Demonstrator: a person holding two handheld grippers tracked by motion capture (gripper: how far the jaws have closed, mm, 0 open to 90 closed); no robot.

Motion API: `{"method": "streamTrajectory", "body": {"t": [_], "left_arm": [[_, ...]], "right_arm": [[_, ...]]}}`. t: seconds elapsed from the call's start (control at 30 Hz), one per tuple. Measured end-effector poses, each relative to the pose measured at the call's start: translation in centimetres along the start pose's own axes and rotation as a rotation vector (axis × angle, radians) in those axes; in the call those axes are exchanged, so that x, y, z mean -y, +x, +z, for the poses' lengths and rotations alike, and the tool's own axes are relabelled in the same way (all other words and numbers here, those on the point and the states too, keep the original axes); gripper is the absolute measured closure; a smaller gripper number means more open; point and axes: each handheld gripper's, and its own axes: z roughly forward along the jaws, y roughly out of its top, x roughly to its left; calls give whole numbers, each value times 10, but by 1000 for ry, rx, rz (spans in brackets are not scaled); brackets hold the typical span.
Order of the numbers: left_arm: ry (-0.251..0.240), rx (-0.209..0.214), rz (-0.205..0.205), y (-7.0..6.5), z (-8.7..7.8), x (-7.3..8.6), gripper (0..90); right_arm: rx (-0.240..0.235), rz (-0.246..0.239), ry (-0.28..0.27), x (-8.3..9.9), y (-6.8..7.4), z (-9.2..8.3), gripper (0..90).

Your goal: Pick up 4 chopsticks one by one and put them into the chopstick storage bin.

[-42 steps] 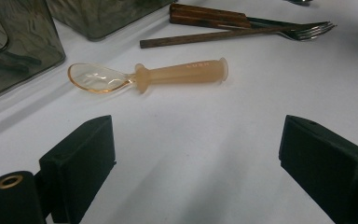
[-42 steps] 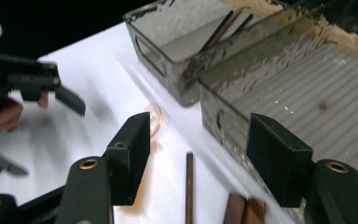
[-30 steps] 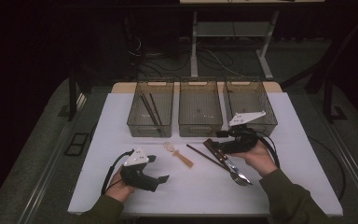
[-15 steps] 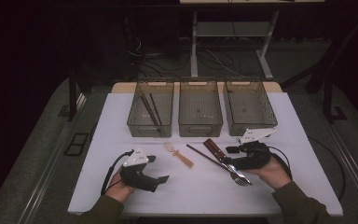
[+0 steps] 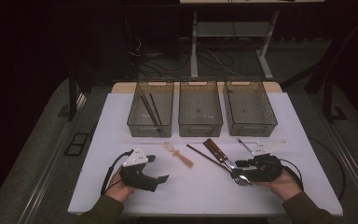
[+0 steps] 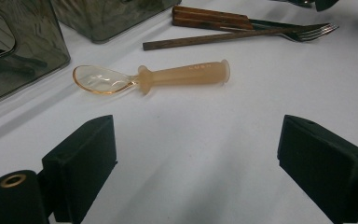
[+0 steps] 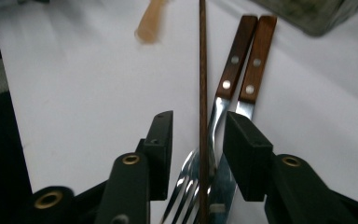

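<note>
Fingers of the right gripper (image 7: 193,154) have just been closing around the chopstick (image 7: 203,93), fork (image 7: 200,172) and knife (image 5: 218,154) at five o'clock on the worktop (image 5: 279,116), not yet pinching; a pickup looks imminent. Left gripper (image 6: 196,172) fingers rest wide apart near the spoon (image 6: 154,77).

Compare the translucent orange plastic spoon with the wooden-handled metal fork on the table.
The translucent orange plastic spoon lies alone on the white table; the wooden-handled metal fork lies against a matching knife, under a brown chopstick. The spoon is all plastic; the fork is steel with riveted wood. Both lie flat.
</note>
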Motion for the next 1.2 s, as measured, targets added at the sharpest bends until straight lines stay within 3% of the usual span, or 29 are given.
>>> {"method": "streamTrajectory", "body": {"t": [0.2,0.7,1.2], "left_arm": [[0,-1,1,0,0,0,102],[7,1,8,-1,1,0,102],[8,2,11,-1,2,0,103]], "right_arm": [[13,-8,36,10,-1,2,702],[17,-47,102,14,-4,15,764],[23,-95,119,13,-2,20,813]]}}
